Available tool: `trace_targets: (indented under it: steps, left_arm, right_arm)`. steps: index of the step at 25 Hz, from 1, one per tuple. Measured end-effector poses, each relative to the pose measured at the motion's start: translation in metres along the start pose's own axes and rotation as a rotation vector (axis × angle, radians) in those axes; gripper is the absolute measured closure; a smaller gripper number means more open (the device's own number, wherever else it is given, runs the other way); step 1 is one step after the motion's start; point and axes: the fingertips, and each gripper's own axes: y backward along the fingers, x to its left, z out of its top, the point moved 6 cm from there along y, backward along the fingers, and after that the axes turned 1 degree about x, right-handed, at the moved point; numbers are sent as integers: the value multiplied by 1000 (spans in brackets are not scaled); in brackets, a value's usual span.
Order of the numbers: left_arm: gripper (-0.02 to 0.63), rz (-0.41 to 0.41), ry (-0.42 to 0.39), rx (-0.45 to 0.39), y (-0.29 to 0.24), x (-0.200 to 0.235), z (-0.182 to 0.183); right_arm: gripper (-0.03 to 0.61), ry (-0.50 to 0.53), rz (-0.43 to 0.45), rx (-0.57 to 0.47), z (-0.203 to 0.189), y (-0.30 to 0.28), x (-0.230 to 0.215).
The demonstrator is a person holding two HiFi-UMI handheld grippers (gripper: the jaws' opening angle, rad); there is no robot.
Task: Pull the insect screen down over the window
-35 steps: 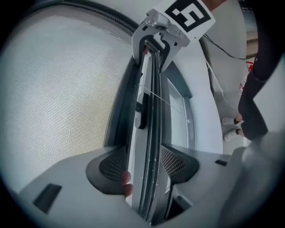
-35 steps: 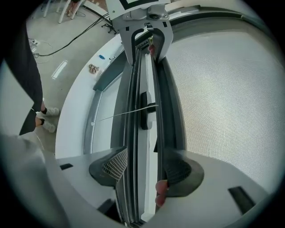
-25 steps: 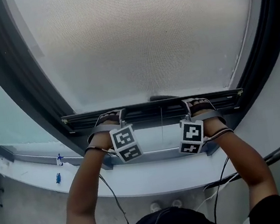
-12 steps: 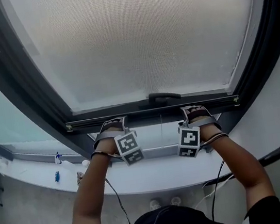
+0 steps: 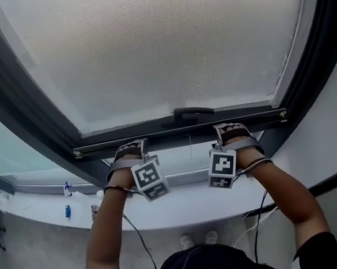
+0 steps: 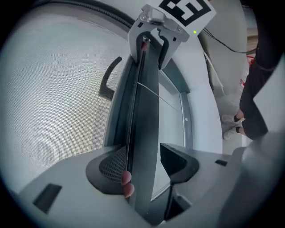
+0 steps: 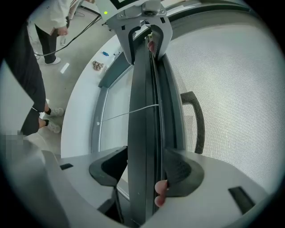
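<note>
With the left tongs (image 5: 131,147) and right tongs (image 5: 233,130) each clamped across the bottom bar (image 5: 180,131) of the insect screen (image 5: 161,44), which hung just above the window sill (image 5: 185,206), the bar was best drawn down evenly and kept level.

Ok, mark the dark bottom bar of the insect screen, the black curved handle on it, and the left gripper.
dark bottom bar of the insect screen (image 5: 172,135): head view, middle of its length.
black curved handle (image 5: 190,112): head view, its grip.
left gripper (image 6: 142,164): left gripper view, midway between its jaws, which clamp the bar.
</note>
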Motion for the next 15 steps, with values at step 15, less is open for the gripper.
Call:
trace_targets:
  steps: [15]
  left_arm:
    - [371,1,10,43,5,0,0]
  right_arm:
    - [345,-33,-21,18,4,2,-5]
